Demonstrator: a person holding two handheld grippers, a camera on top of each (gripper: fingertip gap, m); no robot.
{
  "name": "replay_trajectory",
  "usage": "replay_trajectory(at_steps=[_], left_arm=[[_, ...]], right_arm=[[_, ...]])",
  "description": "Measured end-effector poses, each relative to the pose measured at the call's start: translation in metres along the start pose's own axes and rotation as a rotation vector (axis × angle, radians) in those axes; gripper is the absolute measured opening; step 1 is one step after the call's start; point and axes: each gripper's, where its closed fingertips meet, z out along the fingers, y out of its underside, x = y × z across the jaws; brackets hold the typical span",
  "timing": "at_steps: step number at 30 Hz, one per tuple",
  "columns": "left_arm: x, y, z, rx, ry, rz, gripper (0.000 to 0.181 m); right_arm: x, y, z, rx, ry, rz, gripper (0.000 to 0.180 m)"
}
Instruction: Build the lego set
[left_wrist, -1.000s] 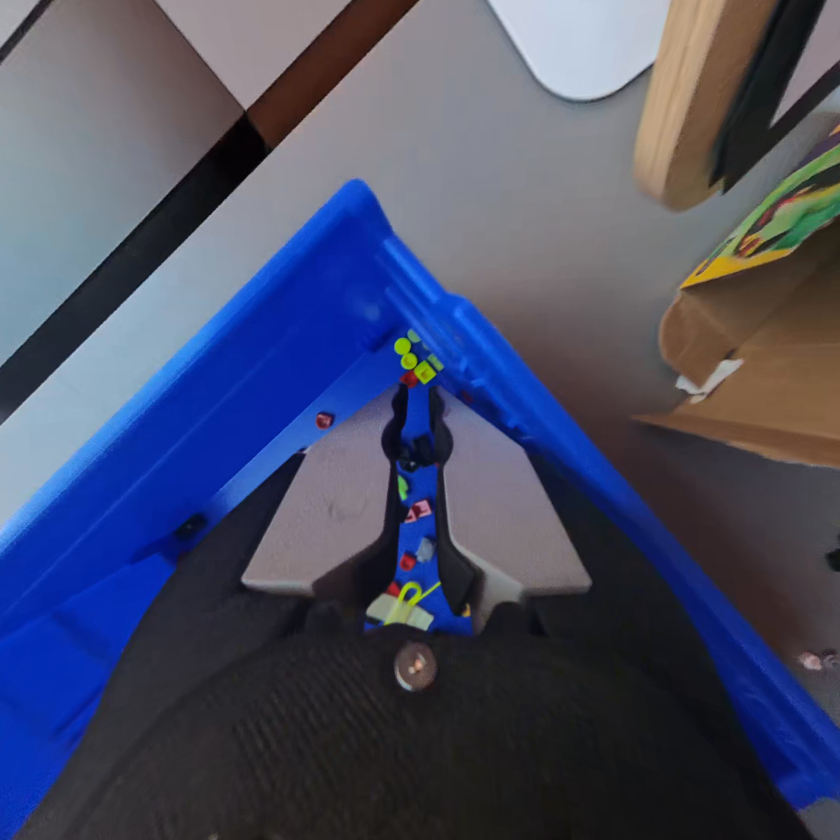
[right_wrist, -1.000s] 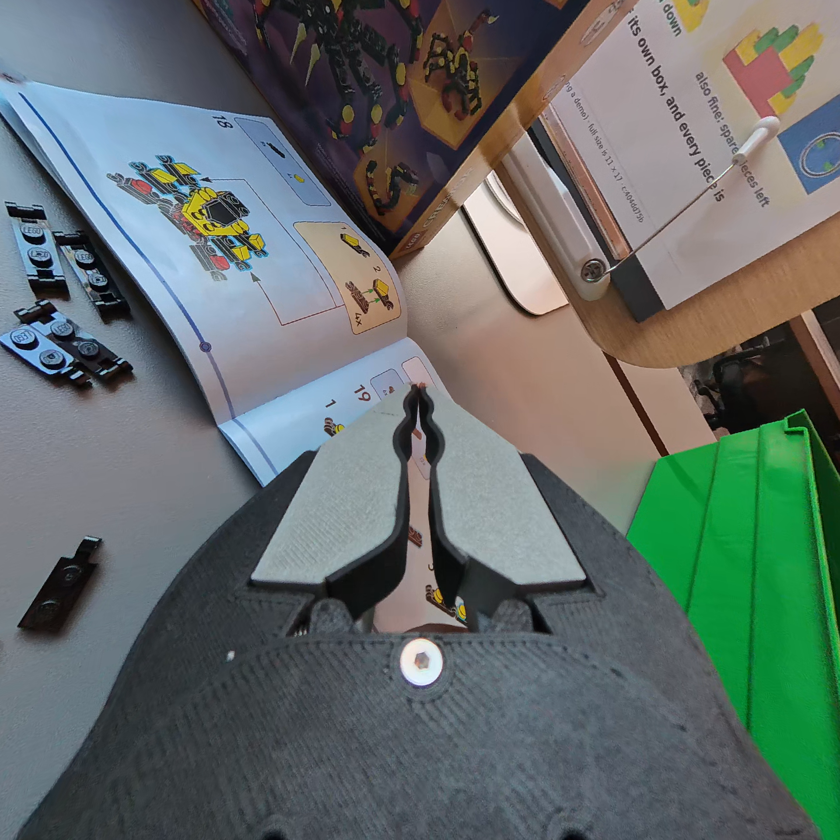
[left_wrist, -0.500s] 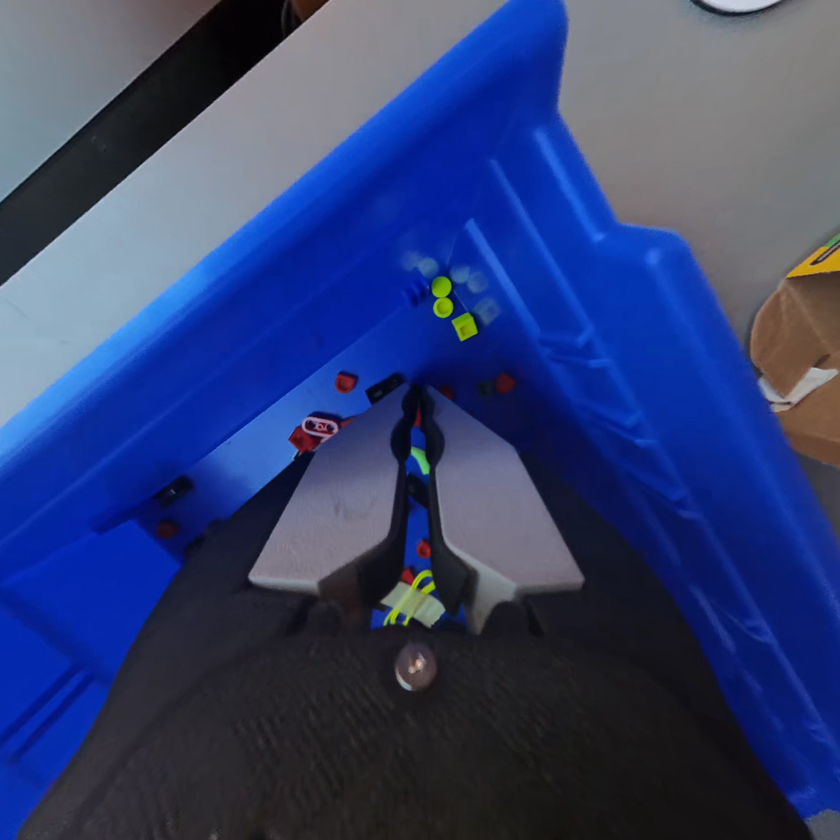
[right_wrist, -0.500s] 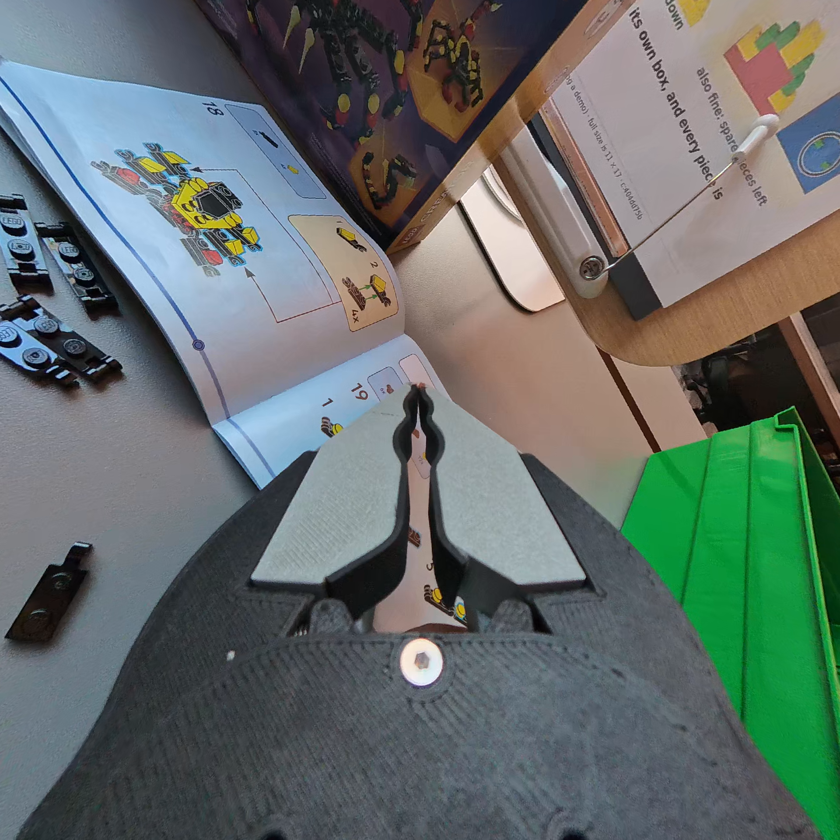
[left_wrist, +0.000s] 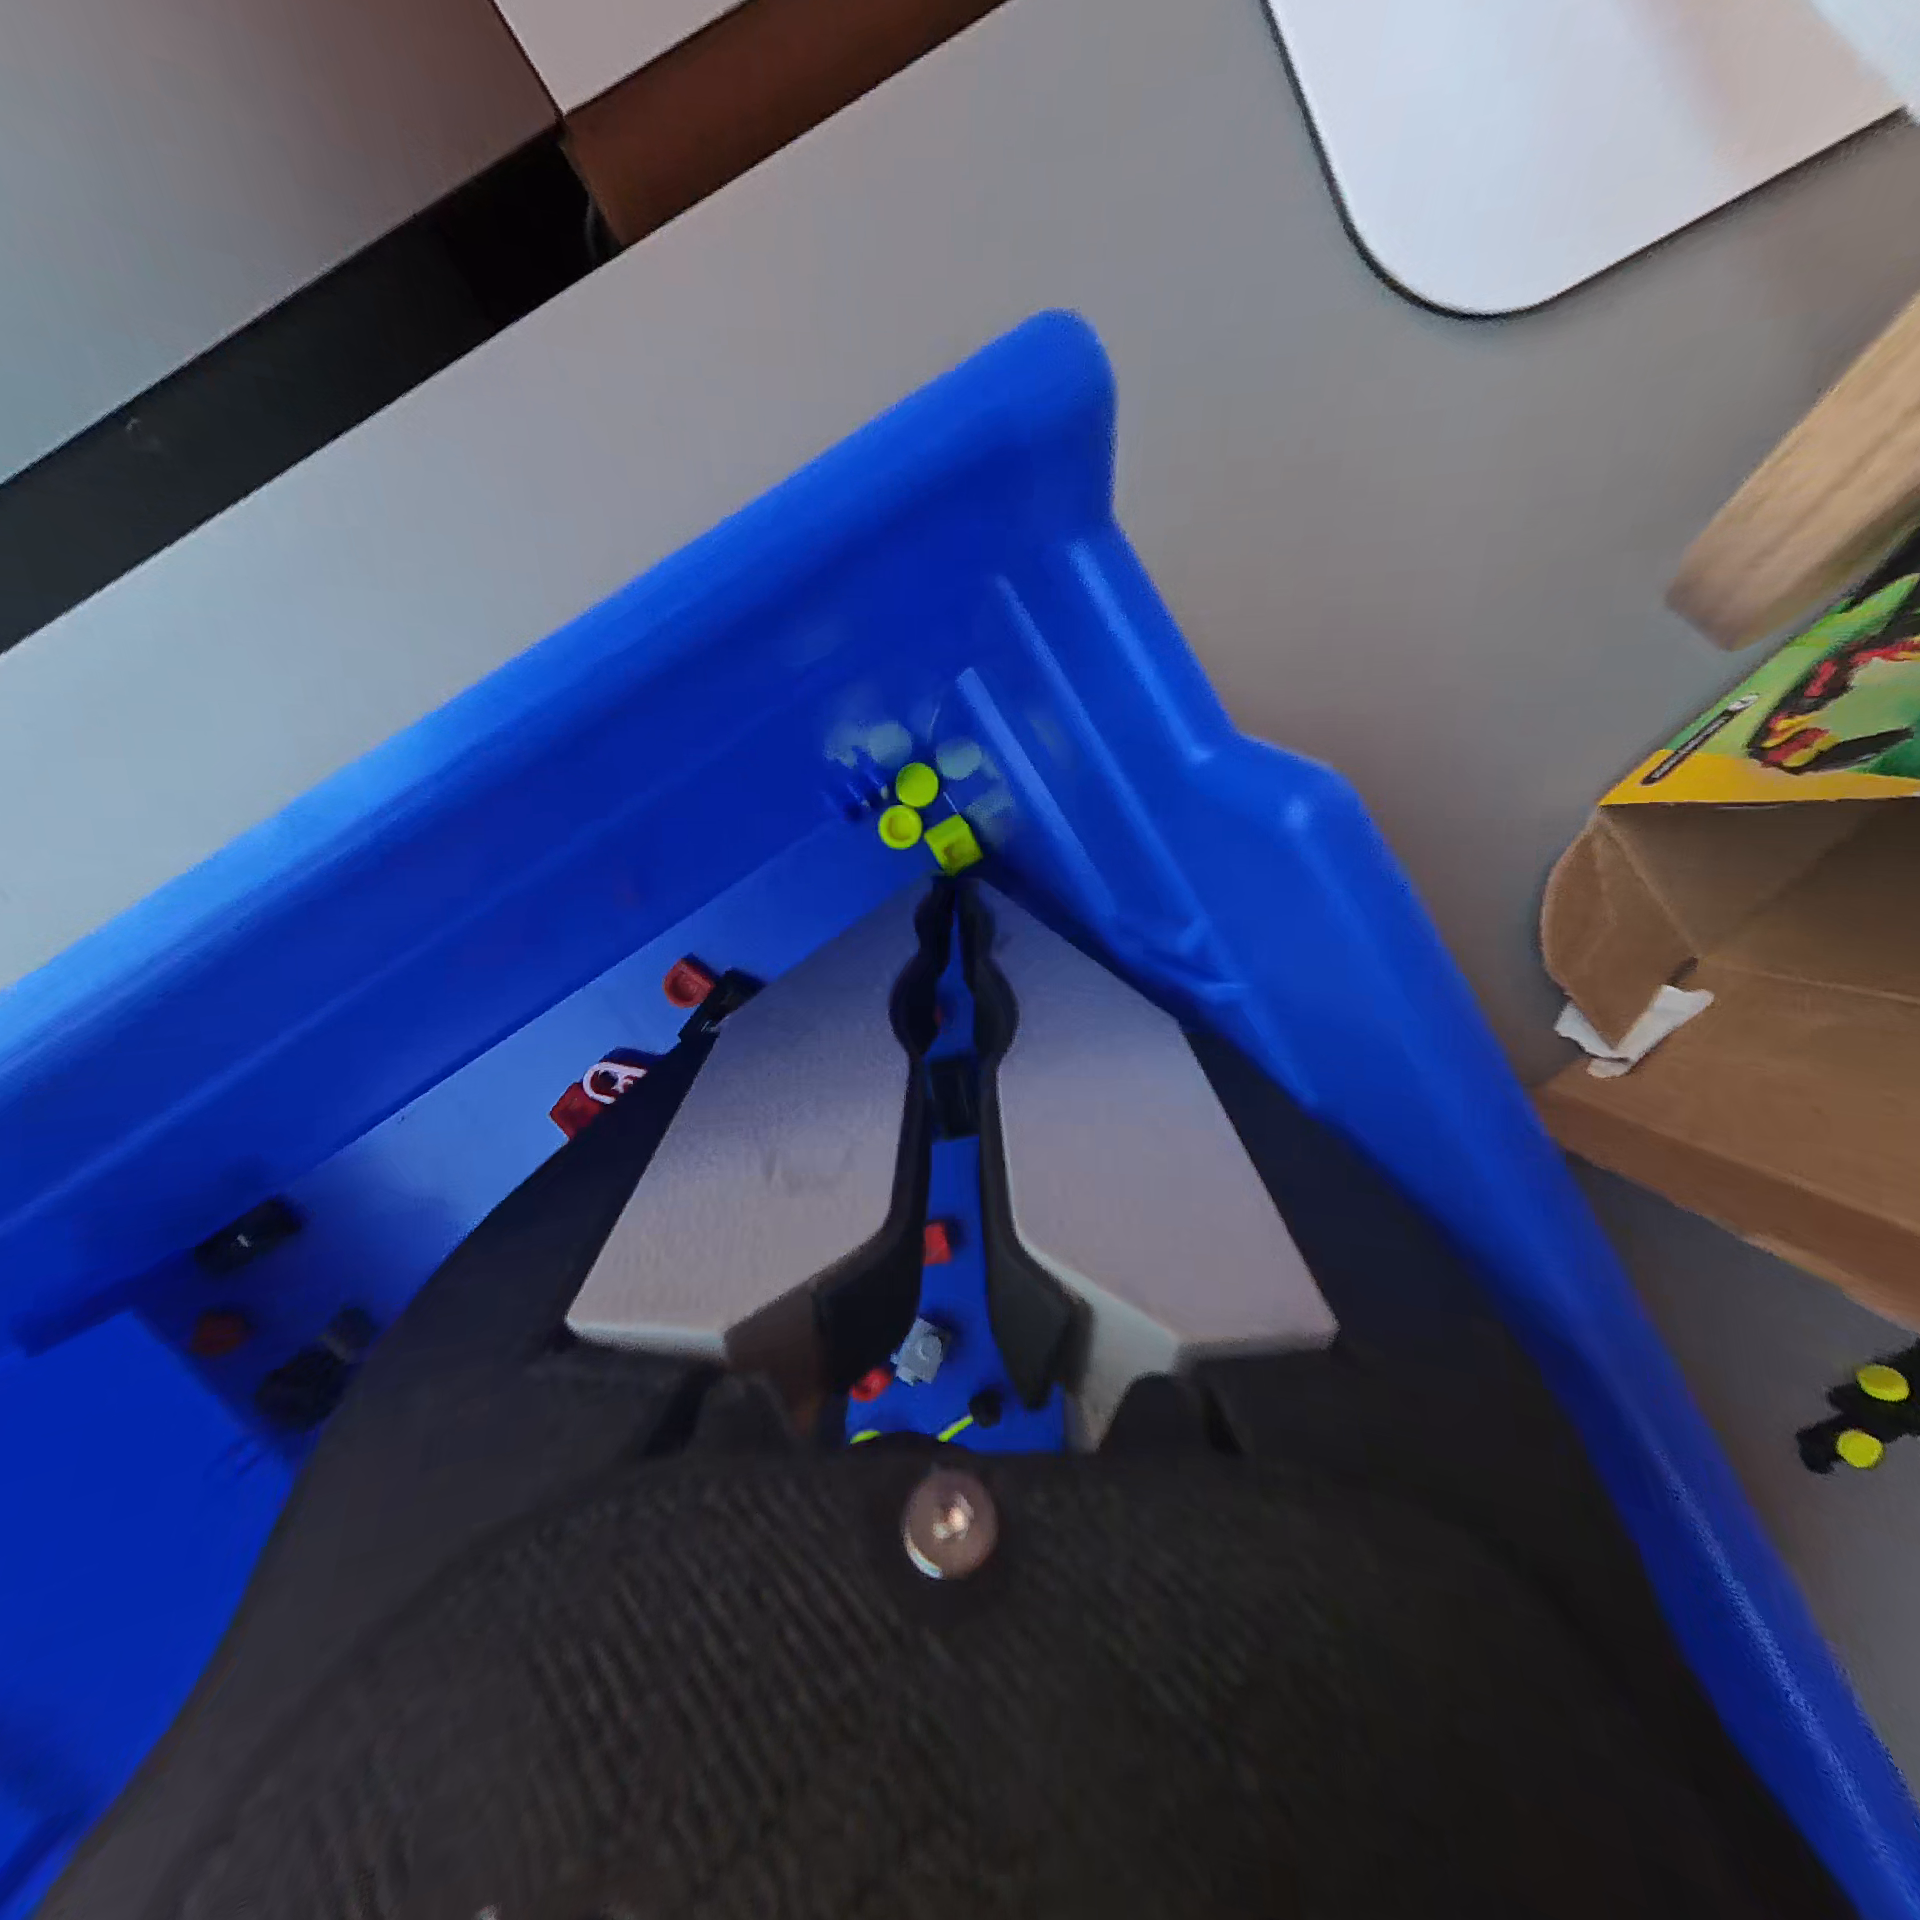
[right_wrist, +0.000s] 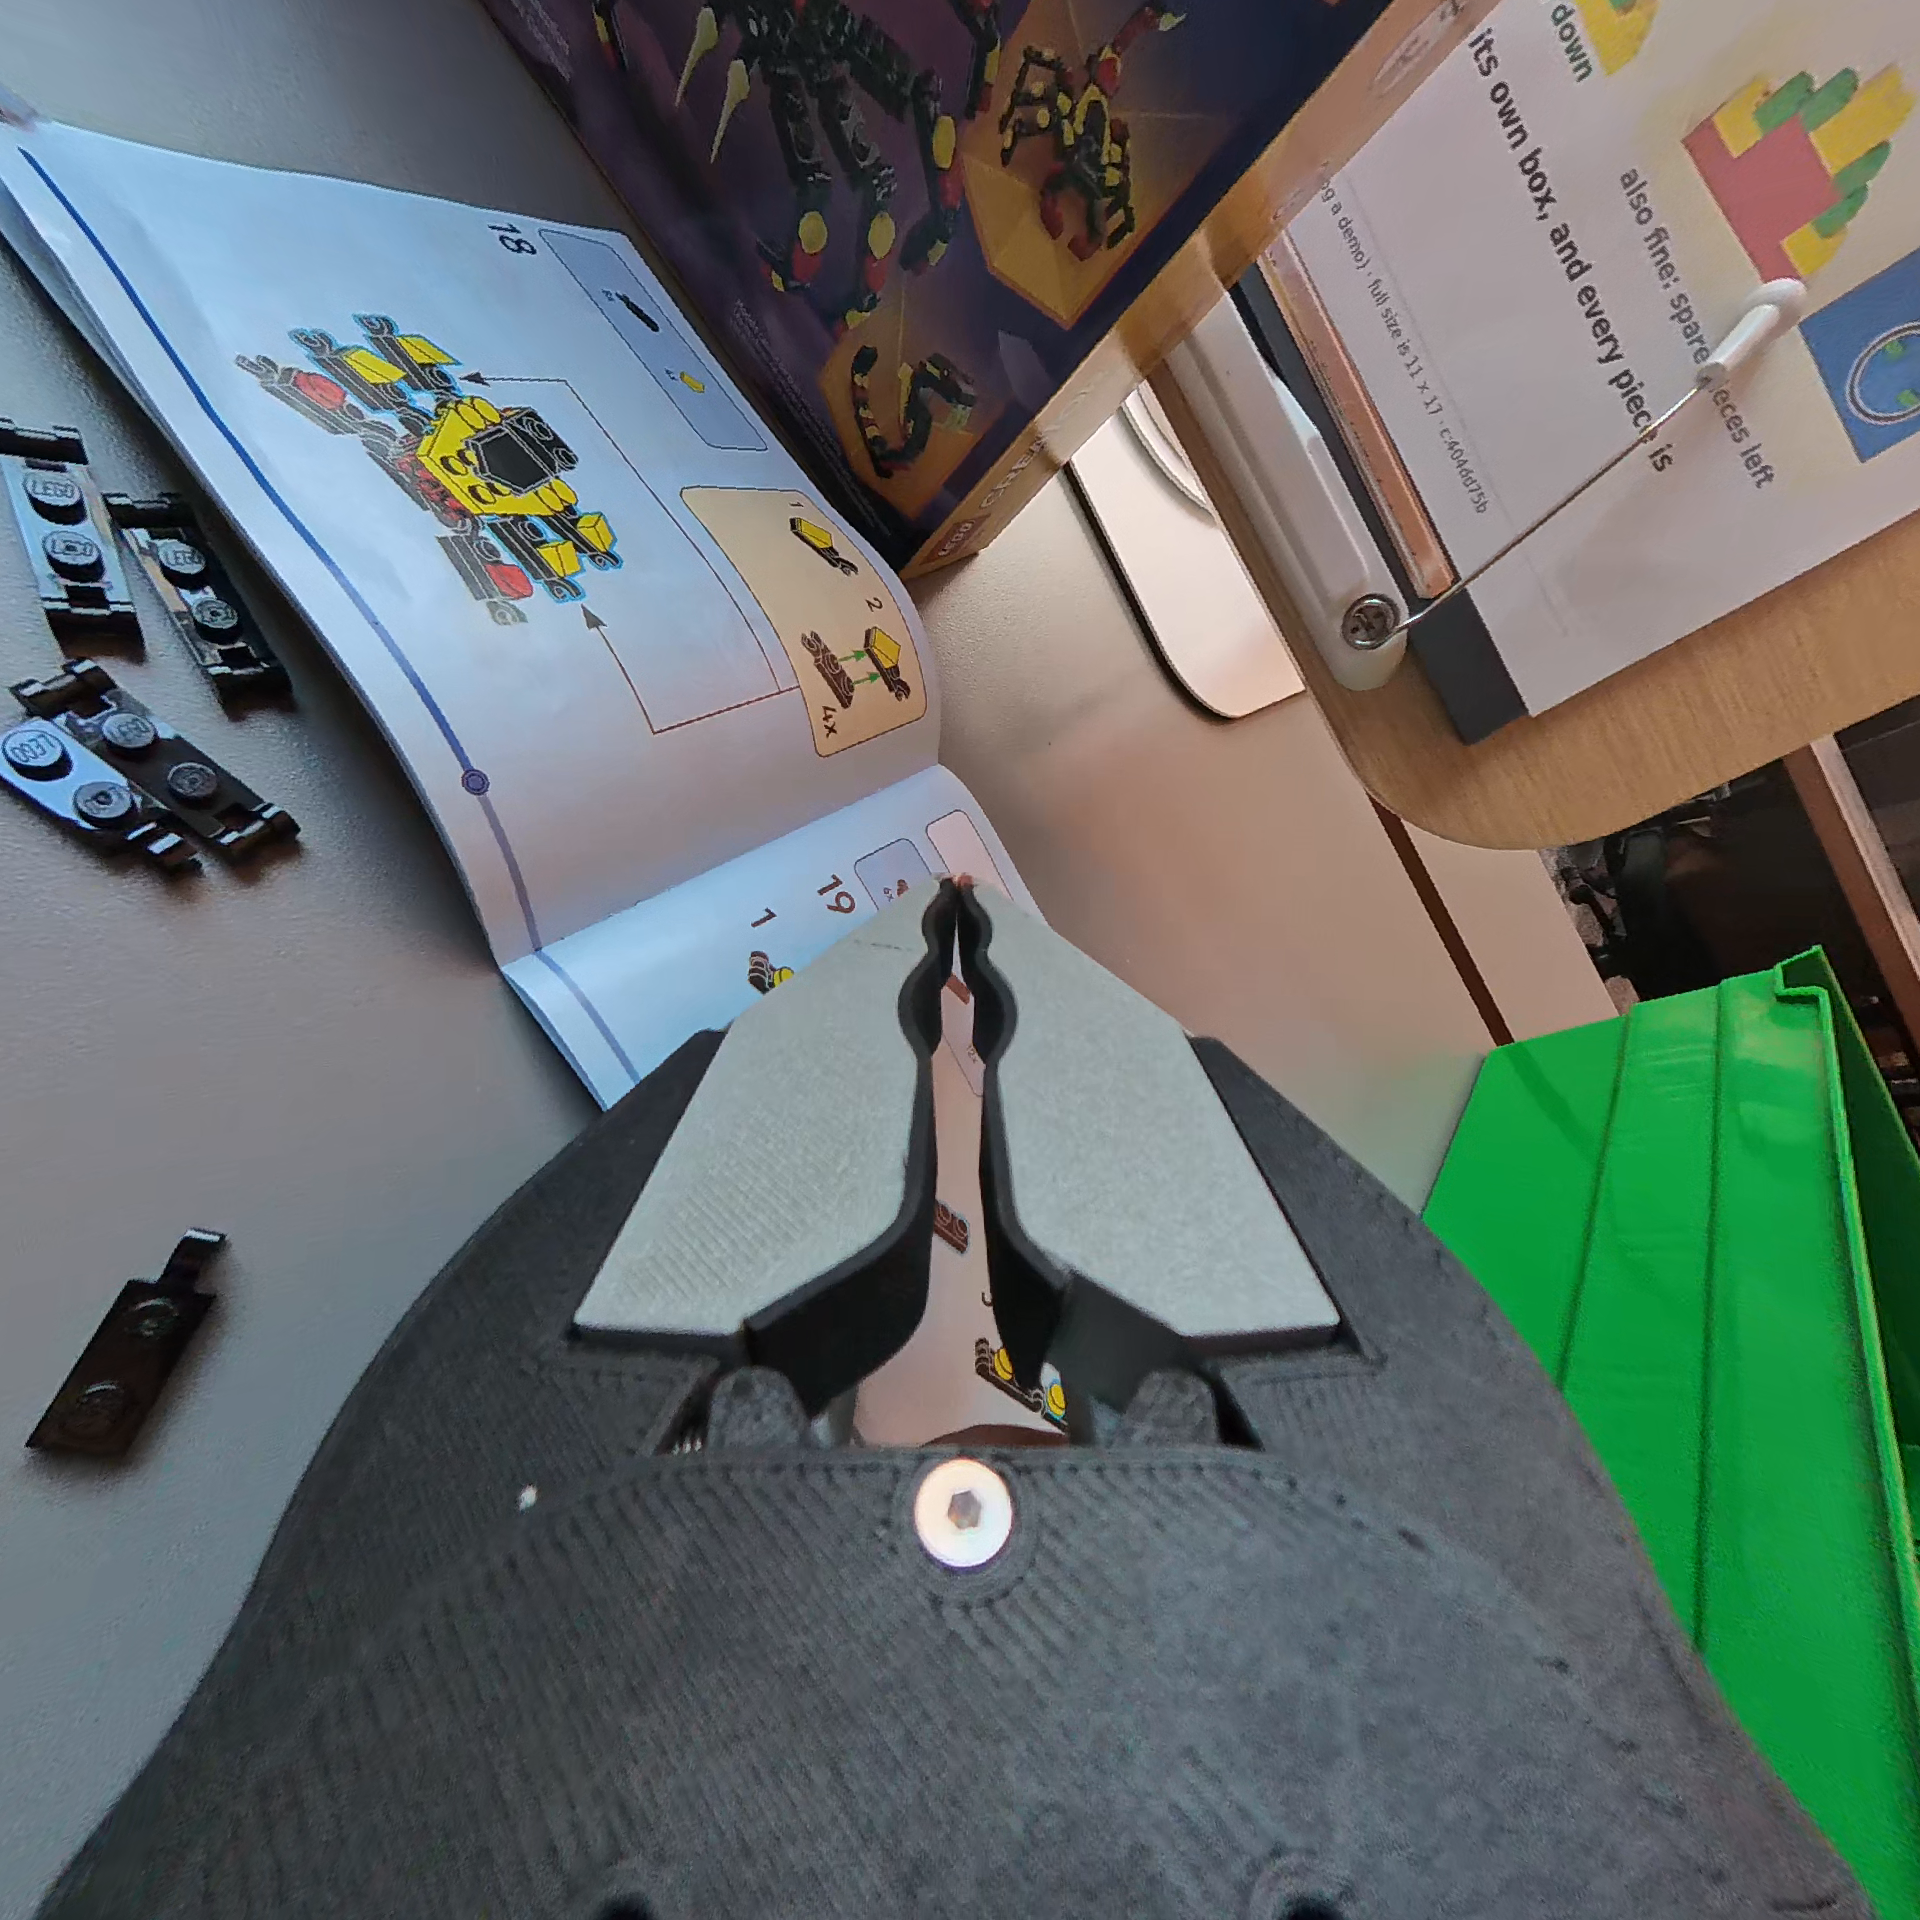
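My left gripper (left_wrist: 951, 896) is shut and seems empty. It is inside a blue bin (left_wrist: 623, 623), with its tips just below three lime-yellow pieces (left_wrist: 920, 821) in the bin's far corner. Small red pieces (left_wrist: 686, 982) and black pieces (left_wrist: 244, 1236) lie on the bin floor to the left. My right gripper (right_wrist: 956, 888) is shut and empty, hovering over the open instruction booklet (right_wrist: 468, 416). Several black hinge plates (right_wrist: 125, 758) lie left of the booklet, with a single one (right_wrist: 125, 1351) nearer to me.
An open cardboard set box (left_wrist: 1766, 1039) stands right of the blue bin, and a small black and lime build (left_wrist: 1860, 1413) lies below it. The dark set box (right_wrist: 883, 156), a wooden stand holding a printed sheet (right_wrist: 1662, 260) and a green bin (right_wrist: 1714, 1351) surround the right gripper.
My left gripper has shifted within the blue bin, and its tips now sit right under the lime pieces in the corner. The right gripper has hardly moved.
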Motion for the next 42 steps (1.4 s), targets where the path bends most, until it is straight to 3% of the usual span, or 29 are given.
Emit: replay_trajectory(at_steps=[9, 14, 21, 42], left_arm=[[-0.023, 0.017, -0.009, -0.093, -0.126, 0.058, 0.0], [0.0, 0.0, -0.005, 0.0, 0.022, -0.012, 0.011], [-0.009, -0.005, 0.001, 0.025, -0.086, -0.034, 0.003], [-0.007, -0.009, 0.002, 0.053, -0.067, -0.058, 0.009]], right_arm=[[-0.001, 0.0, 0.0, -0.005, -0.001, -0.01, 0.0], [-0.002, 0.001, 0.001, -0.011, -0.002, -0.019, 0.0], [-0.003, 0.001, 0.001, -0.013, -0.004, -0.026, 0.0], [-0.007, 0.002, 0.003, -0.032, -0.009, -0.056, 0.0]])
